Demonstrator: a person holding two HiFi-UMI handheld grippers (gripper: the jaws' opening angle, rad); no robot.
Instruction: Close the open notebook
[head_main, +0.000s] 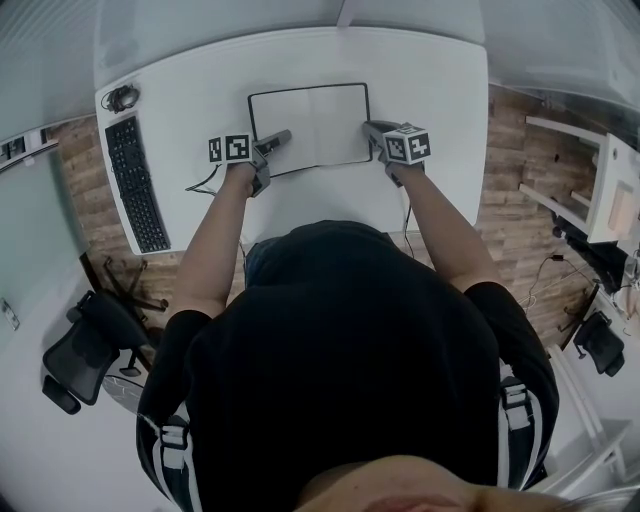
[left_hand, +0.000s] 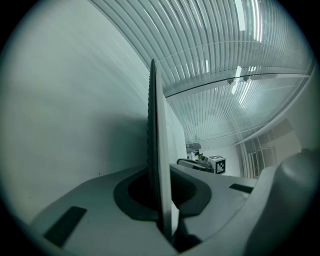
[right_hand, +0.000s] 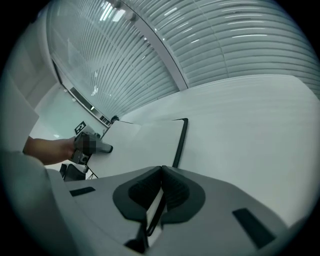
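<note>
An open notebook (head_main: 310, 125) lies flat at the middle of the white table (head_main: 430, 80), near its far edge. A black keyboard (head_main: 138, 185) lies well apart to its left at the table's edge, and a thin dark cable (head_main: 203, 184) curls beside the left tongs (head_main: 280, 138). A black office chair (head_main: 85, 345) stands on the wood-plank floor (head_main: 520, 200) off the left side. The left tongs are clamped tight on the notebook's near left corner, gripping a thin edge of dark cover and pale pages. The right tongs (head_main: 372, 130) are pinched shut on the near right corner. The pages are blank and matte, framed by a slim black cover with rounded corners. The tongs' pads are dark and ribbed, set in smooth grey shells.
</note>
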